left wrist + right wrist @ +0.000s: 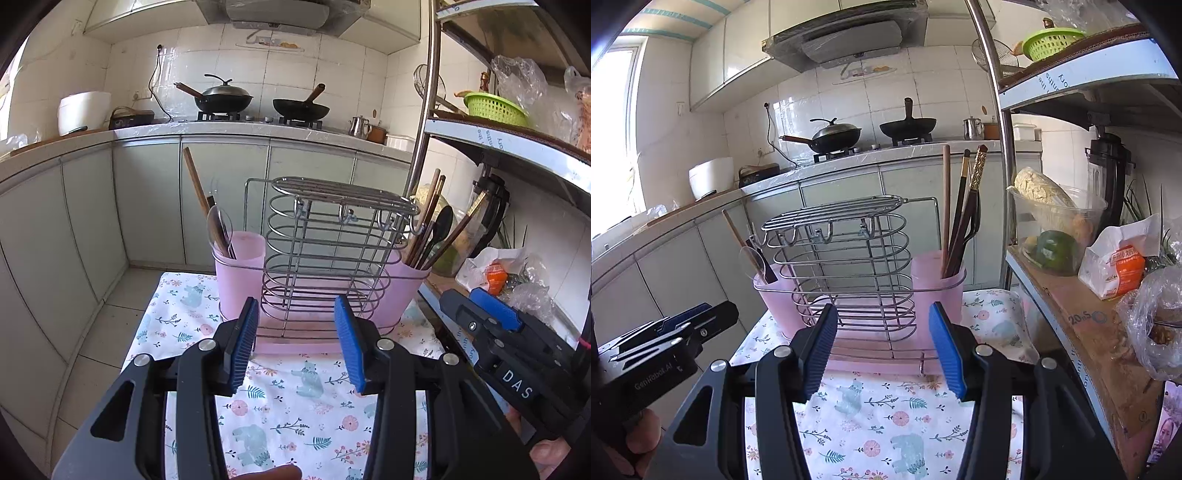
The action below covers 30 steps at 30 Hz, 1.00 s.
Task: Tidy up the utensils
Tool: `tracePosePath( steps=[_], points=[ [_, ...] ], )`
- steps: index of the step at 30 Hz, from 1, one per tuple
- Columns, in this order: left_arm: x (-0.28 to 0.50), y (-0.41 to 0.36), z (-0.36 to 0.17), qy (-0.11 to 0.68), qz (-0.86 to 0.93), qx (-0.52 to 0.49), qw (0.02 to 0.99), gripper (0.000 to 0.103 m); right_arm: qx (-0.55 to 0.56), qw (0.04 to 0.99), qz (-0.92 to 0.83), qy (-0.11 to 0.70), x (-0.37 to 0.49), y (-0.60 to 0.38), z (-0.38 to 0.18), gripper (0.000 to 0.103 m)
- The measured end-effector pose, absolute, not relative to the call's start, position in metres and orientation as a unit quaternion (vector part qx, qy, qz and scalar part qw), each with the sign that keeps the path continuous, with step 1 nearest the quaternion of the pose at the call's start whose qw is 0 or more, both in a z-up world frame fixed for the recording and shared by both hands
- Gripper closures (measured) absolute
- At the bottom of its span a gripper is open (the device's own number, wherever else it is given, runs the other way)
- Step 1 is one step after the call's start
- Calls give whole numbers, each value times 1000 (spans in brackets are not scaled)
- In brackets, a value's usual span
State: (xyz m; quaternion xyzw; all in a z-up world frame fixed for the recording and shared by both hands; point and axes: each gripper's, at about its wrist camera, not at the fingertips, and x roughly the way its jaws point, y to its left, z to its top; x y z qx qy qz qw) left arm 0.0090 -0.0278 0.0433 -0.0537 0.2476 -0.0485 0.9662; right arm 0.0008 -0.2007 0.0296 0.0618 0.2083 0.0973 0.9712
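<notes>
Rack: chrome wire utensil rack [325, 254], stacked oval loops w/ hooks under a flat top grid — stands on a pink plastic drip tray [295, 347], at 12 o'clock from both grippers.
Left cup: matte pink plastic cup [240, 266] at rack's 9 o'clock, holds a clear spoon [218, 225] + wooden chopsticks.
Right cup: pink cup [938, 288] at rack's 3 o'clock, dark and patterned chopsticks [964, 214], black spoon, upright-ish.
Cloth: floral/elephant print cloth [295, 406] under it all.
Left gripper [297, 343]: black frame, ribbed blue pads, jaws wide apart — nothing between them.
Right gripper [882, 347]: same build, jaws spread, empty, short of the tray.
</notes>
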Motion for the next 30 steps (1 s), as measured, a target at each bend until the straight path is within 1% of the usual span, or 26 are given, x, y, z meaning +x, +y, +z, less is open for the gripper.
tracePosePath(
  steps=[30],
  points=[
    [12,-27,29,261,-51,-56,962,60,44,967,97,230,7,-189,17,52]
  ],
)
